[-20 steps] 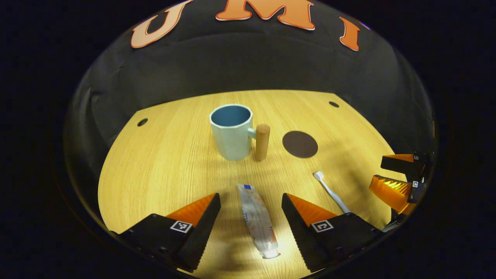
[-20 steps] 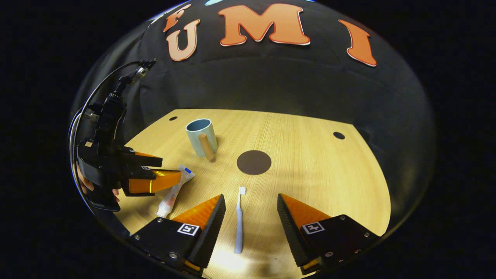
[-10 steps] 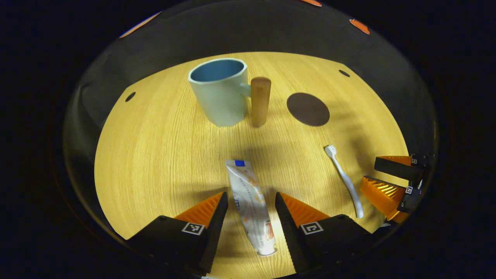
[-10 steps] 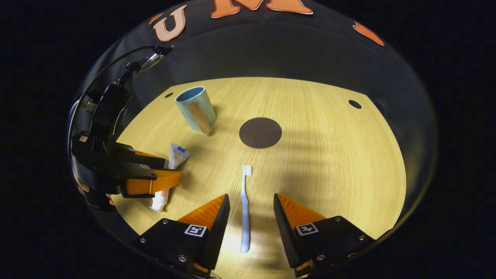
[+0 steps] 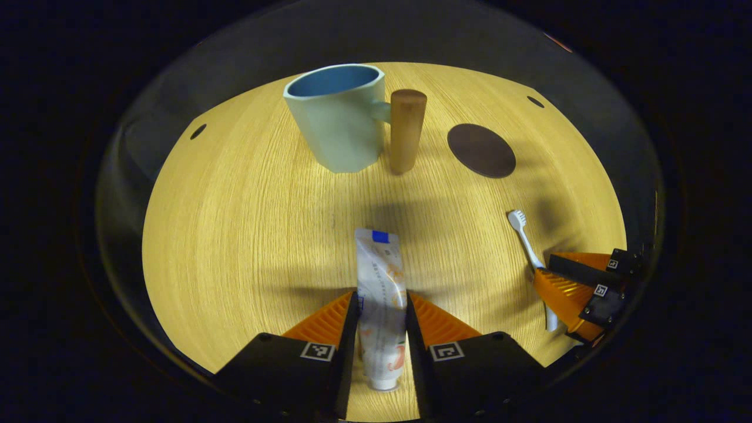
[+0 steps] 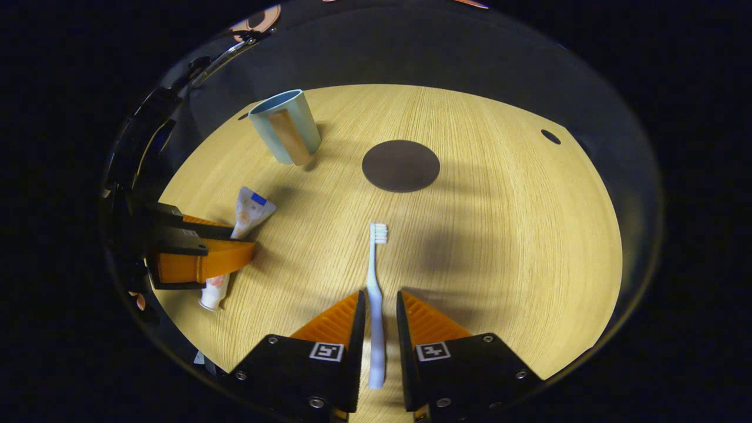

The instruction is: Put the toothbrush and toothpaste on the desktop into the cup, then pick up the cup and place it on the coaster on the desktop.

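Left gripper view: the left gripper (image 5: pixel 380 305) is low over the wooden surface (image 5: pixel 247 235), and its jaws have narrowed onto the toothpaste (image 5: pixel 380 294), both orange fingers pressed against the tube's sides. The tube lies flat, its cap toward the camera and its blue-marked crimped end pointing at the cup (image 5: pixel 338 117). The cup, pale green outside and blue inside, stands upright on the surface beyond the tube, its wooden handle (image 5: pixel 406 129) on the side nearer the coaster (image 5: pixel 482 150). The dark round coaster lies flat, well apart from the cup on that handle side, with nothing on it. Farther from the cup than the coaster, the toothbrush (image 5: pixel 526 244) lies on the surface with its bristle head toward the coaster, its handle running in between the fingers of the right gripper (image 5: pixel 573 276).

In the right gripper view, the right gripper (image 6: pixel 379 314) has its jaws drawn narrow around the toothbrush (image 6: pixel 375 294). The fingers sit just beside the handle, but I cannot tell whether both actually press on it. The brush lies on the surface, its head pointing toward the coaster (image 6: pixel 400 165). The cup (image 6: pixel 285 126) stands beyond, and the left gripper (image 6: pixel 205 258) holds the toothpaste (image 6: pixel 249 205) on the cup's near side.
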{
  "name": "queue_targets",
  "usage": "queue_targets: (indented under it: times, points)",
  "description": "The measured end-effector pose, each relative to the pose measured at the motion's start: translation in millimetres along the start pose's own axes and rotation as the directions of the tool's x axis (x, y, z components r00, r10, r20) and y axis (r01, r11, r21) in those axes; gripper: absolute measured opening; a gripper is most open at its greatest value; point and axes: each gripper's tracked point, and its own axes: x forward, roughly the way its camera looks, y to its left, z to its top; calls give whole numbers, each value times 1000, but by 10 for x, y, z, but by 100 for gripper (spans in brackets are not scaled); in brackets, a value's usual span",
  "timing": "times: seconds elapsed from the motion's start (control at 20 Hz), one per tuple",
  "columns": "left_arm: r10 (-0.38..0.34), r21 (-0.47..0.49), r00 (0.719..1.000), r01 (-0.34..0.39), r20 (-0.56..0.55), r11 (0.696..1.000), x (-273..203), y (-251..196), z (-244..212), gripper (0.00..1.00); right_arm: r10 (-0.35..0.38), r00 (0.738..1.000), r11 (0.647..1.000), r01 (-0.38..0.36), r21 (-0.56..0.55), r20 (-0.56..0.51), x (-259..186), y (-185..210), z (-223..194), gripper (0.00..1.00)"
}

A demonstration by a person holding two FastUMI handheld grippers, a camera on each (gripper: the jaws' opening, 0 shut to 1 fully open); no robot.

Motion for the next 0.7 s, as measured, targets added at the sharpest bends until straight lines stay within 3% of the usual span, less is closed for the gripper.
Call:
queue_targets:
  times: [0.05,0.15,0.25,0.3,0.45,0.7]
  points:
    - [-3,-2,1000,3,0,1000,-28,6,-6,41,17,1000,1000,-16,9,-20,-36,16,-16,19]
    - [-12,2,1000,12,2,1000,-36,8,18,19,36,999,999,-36,14,-12,-72,49,17,14]
    - [-44,5,999,44,16,999,-16,-38,17,8,47,999,999,-47,15,-5,-54,63,24,7]
    - [-62,3,998,62,27,998,-31,-40,31,14,51,999,999,-52,18,5,-70,59,44,4]
    - [-128,-8,989,129,73,992,-99,-90,40,9,57,998,998,-58,38,39,-95,74,58,3]
    - [-118,4,978,119,170,993,-271,-11,215,9,89,987,993,-98,66,130,-295,58,230,3]
